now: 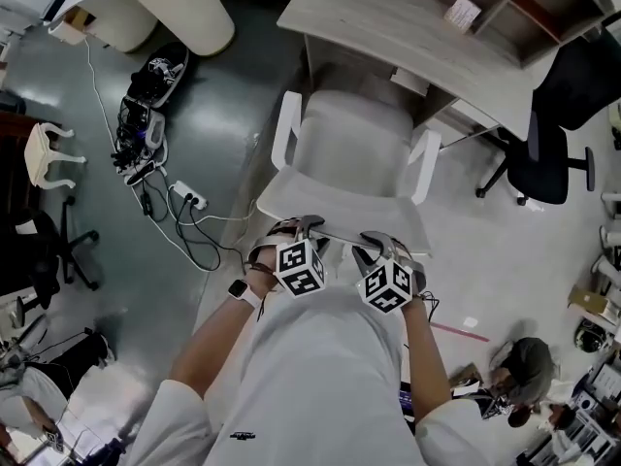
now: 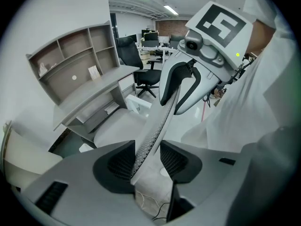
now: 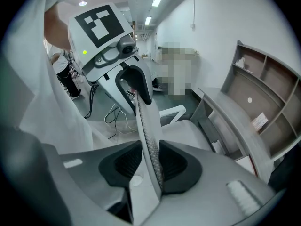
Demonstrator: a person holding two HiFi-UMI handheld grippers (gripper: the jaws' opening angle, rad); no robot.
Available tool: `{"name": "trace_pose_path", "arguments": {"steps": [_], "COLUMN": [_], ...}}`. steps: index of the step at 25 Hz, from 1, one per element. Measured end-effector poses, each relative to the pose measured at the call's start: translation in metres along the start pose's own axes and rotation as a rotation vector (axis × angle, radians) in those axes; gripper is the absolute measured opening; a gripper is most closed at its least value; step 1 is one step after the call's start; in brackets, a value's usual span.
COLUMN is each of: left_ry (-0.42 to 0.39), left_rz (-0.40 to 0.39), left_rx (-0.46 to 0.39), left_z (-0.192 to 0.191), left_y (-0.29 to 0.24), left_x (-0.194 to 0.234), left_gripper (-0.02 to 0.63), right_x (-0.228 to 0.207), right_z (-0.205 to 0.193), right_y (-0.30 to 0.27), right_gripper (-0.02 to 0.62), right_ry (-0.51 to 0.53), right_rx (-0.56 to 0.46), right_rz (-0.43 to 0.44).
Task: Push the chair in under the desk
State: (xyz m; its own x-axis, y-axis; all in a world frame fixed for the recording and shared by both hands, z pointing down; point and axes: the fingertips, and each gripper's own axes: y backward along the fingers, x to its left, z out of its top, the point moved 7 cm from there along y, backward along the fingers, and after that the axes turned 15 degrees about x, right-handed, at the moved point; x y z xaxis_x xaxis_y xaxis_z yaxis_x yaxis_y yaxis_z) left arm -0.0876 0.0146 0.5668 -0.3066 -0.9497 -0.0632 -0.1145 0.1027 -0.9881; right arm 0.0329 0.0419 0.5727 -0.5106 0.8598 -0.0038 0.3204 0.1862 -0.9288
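Grey floor fills the head view, with a cable tangle (image 1: 160,197) well out past the left tool's (image 1: 307,227) outer side. Both tools sit on the top edge of the backrest of the white chair (image 1: 347,144), the right tool (image 1: 380,245) just beside the left. The seat lies beyond their tips and reaches the edge of the pale worktop (image 1: 388,22) farther ahead. A black office chair (image 1: 548,153) stands off past the right tool's outer side.

From the left gripper view, that tool is clenched on the chair's mesh backrest edge, which runs up between its pads toward the other tool. The worktop and its shelf unit (image 2: 75,62) lie ahead to the left.

From the right gripper view, this tool also pinches the backrest edge, a pad against each face, and the worktop lies ahead to the right.
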Motion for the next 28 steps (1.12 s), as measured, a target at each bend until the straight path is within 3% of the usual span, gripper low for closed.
{"name": "trace_pose_path", "arguments": {"steps": [28], "left_ry": [0.023], "left_rz": [0.018], "left_rx": [-0.005], "left_z": [0.029], "left_y": [-0.008], "left_x": [0.046], "left_gripper": [0.184], "right_x": [-0.051], "right_z": [0.012], "right_y": [-0.004], "right_gripper": [0.124], "right_ry": [0.026], "right_rx": [-0.038], "right_rz": [-0.028]}}
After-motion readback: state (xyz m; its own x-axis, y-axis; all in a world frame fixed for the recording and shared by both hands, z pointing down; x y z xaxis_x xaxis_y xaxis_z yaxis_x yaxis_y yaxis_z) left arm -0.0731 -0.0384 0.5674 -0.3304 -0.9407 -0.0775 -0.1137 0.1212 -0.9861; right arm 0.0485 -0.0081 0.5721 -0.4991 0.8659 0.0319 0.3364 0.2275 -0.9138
